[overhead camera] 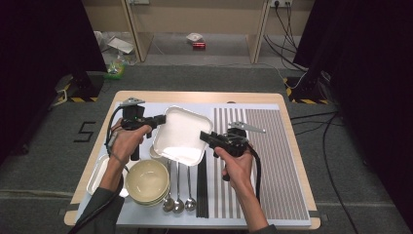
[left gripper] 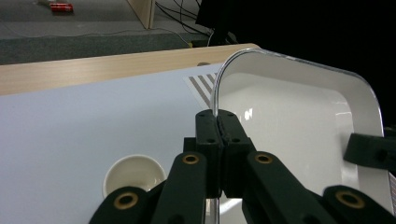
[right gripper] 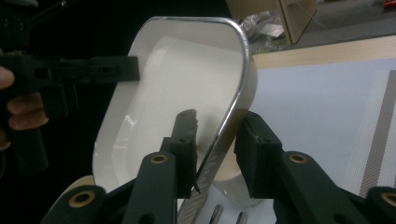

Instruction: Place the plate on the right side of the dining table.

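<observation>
The step in hand looks like a two-claw lift of the white tray (overhead camera: 180, 134), which hangs tilted above the middle of the desk (overhead camera: 292, 146), a little toward the far edge. To do it well, the right claw (overhead camera: 204, 136) should pinch the rim fully before the tray moves, and both hands should then keep level, so it does not twist or slip.

The desk is a flat wood board under a smooth white mat (overhead camera: 146, 214) with grey stripes on its right half. The tray is square with round corners, hard and shiny, with a thin metal edge. The left claw (overhead camera: 162, 119) is squeezed tight on the tray's left rim. The right claw's jaws sit on either side of the right rim, not quite pressing. Near the desk's front edge sit round cream bowls (overhead camera: 147, 181), black chopsticks (overhead camera: 202, 187) and shiny spoons (overhead camera: 178, 192).
</observation>
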`<control>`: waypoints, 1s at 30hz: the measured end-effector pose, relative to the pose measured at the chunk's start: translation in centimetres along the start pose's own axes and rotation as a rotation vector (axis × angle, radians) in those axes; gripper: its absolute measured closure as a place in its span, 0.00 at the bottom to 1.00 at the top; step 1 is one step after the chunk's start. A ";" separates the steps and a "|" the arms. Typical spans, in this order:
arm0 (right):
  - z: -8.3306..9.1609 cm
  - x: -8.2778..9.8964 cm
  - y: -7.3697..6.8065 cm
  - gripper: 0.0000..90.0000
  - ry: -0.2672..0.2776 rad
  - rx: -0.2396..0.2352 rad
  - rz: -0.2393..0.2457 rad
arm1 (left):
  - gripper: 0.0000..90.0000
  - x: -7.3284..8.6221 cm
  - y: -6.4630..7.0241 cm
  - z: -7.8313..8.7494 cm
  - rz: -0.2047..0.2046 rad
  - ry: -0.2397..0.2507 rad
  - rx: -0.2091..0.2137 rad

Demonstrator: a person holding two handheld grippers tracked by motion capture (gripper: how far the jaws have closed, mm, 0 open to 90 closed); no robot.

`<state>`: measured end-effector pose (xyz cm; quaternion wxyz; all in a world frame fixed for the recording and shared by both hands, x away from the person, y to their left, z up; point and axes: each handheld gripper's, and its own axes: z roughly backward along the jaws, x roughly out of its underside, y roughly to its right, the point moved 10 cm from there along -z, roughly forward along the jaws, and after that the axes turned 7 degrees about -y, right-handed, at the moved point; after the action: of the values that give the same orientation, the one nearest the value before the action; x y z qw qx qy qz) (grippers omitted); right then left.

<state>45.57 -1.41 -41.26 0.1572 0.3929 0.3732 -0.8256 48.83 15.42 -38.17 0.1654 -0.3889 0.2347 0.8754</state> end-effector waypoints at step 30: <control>4.8 -2.4 5.6 0.89 0.060 0.125 0.025 | 0.37 1.7 -4.4 2.5 0.044 0.027 -0.061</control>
<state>47.67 -8.79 -40.26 0.1314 0.4311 0.3207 -0.8331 48.27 20.65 -39.24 0.1310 -0.4003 0.2183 0.8803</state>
